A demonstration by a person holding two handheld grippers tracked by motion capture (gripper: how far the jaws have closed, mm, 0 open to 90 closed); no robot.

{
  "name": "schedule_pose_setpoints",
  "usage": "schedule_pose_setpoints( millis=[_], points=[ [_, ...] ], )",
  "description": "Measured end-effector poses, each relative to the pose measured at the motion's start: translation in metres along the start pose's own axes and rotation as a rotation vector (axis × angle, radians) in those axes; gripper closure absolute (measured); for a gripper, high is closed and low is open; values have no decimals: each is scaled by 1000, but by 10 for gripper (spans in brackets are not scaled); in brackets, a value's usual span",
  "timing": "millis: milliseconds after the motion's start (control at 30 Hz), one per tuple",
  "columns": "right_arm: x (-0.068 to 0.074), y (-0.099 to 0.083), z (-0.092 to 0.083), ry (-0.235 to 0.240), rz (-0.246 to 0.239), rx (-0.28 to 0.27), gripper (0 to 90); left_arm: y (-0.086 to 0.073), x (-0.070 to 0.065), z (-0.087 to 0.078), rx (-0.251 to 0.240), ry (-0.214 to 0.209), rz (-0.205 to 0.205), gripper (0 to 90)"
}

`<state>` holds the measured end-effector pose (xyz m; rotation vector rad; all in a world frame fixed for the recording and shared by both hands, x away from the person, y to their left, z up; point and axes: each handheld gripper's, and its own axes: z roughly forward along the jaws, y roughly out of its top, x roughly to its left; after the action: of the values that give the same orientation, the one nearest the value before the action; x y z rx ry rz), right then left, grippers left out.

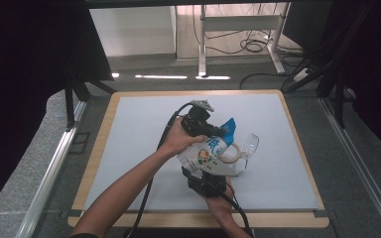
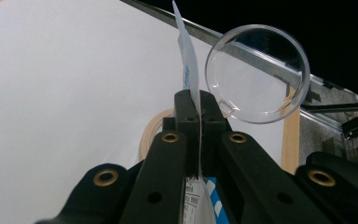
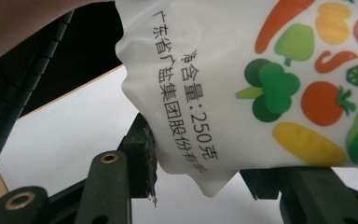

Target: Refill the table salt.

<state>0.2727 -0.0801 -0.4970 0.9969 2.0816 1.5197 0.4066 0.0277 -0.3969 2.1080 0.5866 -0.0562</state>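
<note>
While both hands work over the middle of the table [image 1: 129, 124], a soft plastic pouch [image 1: 206, 153] hangs between the two grippers, above the pale grey-white matte surface that is edged with a light wood border. Pouch material: glossy white film, crinkled and pinched at its lower corner, printed with bright vegetable pictures (orange carrot, green broccoli, red tomato, yellow pepper shapes) and a line of black characters; its top end is blue. Left gripper [image 2: 199, 105]: black jaws clenched flat on the thin upper edge of the pouch, the film standing as a narrow white-and-blue sheet squeezed between the pads and rising past their tips. Right gripper [image 3: 200, 158]: black jaws set apart, one rough, scuffed pad pressed against the bulging lower corner of the pouch on one side; the other jaw sits partly behind the film, so the bag's bottom lies between them, grasped. A clear plastic cup [image 2: 258, 74], round-rimmed and smooth, lies on its side just beyond the left gripper's tips, its open mouth facing that camera. A flat tan ring, a roll of tape [image 2: 148, 135], lies on the table just beside the cup and beneath the pouch. In the high view the pouch slants from the left gripper above to the right gripper [image 1: 206, 181] below.
</note>
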Motion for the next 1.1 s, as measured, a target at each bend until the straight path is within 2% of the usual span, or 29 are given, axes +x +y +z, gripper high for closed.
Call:
schedule_pose_setpoints(
  millis=[33,367,1100],
  points=[
    [0,0,0,0,3,-1,528,0,-1,1,-6,-1,-9,900],
    [-1,3,-2,14,32,-13,529,3,0,2,4,7,-8,900],
    [-1,4,-1,4,41,-21,532,6,0,4,17,12,4,900]
  ],
)
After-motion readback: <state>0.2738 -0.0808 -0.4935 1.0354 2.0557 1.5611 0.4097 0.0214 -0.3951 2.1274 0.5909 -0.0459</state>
